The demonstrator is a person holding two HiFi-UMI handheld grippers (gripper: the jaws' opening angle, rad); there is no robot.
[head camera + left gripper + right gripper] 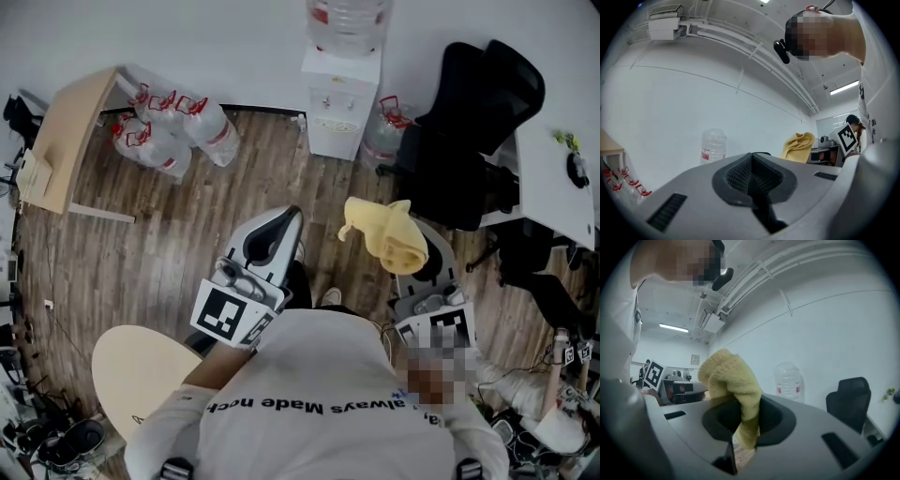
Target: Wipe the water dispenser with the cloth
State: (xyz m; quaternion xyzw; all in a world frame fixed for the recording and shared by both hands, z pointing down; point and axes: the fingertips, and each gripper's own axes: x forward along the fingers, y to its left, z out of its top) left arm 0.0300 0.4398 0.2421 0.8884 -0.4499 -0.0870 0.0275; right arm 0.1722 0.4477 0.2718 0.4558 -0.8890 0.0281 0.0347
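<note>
Yellow terry cloth (pixel 386 236) stands bunched above the right hand-held gripper (pixel 429 265), whose jaws are closed on a narrow fold of it while the bulk flops over the top. The left hand-held gripper (pixel 277 234) has its jaws pressed together with nothing between them. The white water dispenser (pixel 339 105), with a clear bottle (pixel 347 21) upended on top, stands against the far wall, well apart from both hand-held grippers.

The chief risk seems to be the grip. Only a thin fold sits in the jaws, so rubbing against the dispenser's face could drag the cloth out, and it would drop to the wooden floor (pixel 169 234). The loose bulk could also catch on the taps at the dispenser's front, though these are too small here to make out well.

The approach has its own hazards. A spare jug (pixel 384 129) stands just right of the dispenser, and a black office chair (pixel 473 112) is crowded in further right, so a wide sweep on that side might knock either. Hard pressure high on the cabinet might rock the bottle. The left hand-held gripper could brace the cabinet only by pushing against it.
</note>
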